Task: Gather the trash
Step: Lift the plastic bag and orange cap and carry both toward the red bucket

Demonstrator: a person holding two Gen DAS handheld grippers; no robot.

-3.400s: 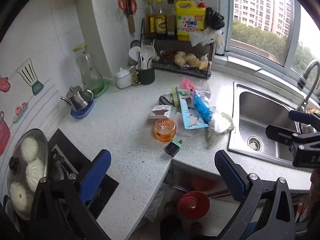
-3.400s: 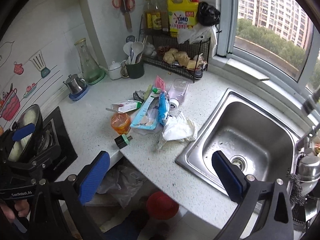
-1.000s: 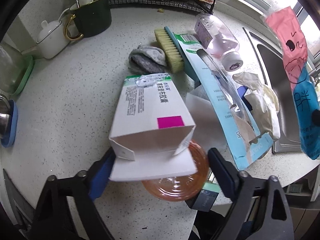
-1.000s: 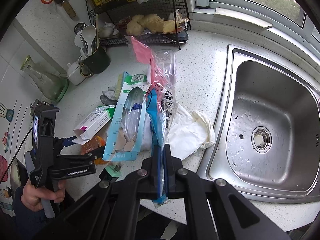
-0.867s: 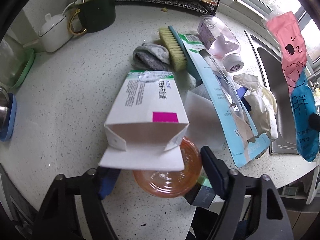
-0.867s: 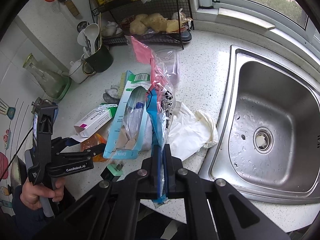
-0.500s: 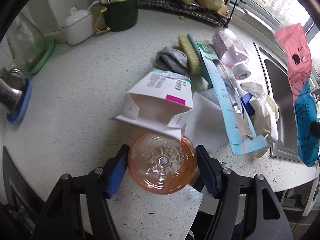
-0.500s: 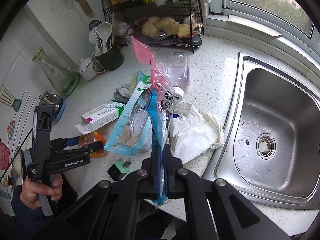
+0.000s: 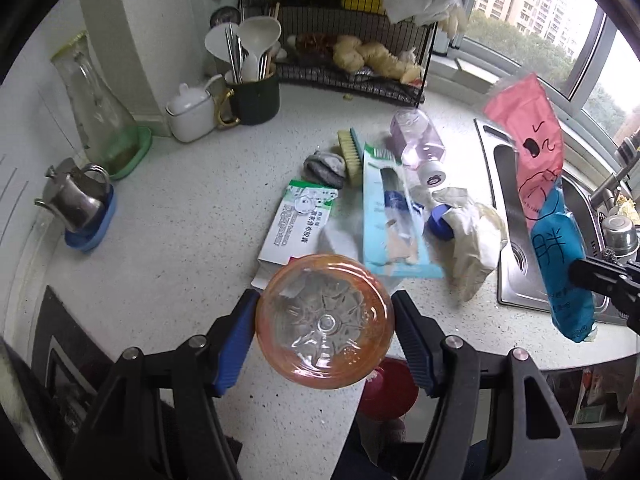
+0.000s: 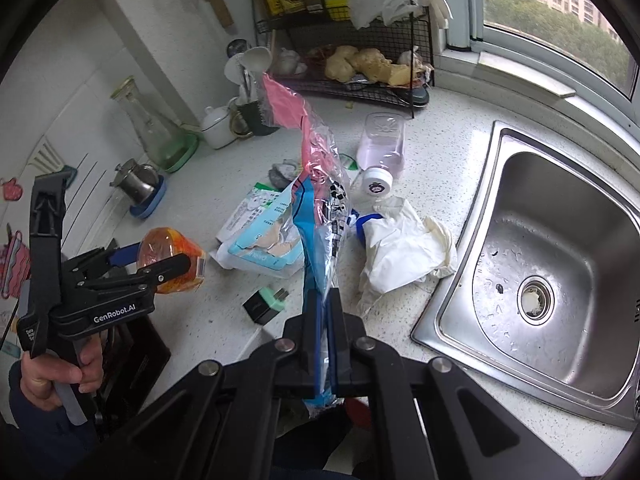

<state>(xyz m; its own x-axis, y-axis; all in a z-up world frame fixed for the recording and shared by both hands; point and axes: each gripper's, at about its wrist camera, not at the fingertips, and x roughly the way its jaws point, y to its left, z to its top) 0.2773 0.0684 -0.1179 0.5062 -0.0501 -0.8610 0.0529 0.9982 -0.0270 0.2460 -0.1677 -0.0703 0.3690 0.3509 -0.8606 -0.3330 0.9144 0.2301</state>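
Bottle base, left view only

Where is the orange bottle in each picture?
Left wrist view: the orange bottle sits low in the middle, bottom facing the camera, pinched in the left claw.
Right wrist view: the same bottle is at the left edge, lifted off the counter.
Shared landmark: the pink-liquid bottle lying near the sink.

Speckled white countertop, white medicine box, scrub brush, pink bottle, crumpled gloves
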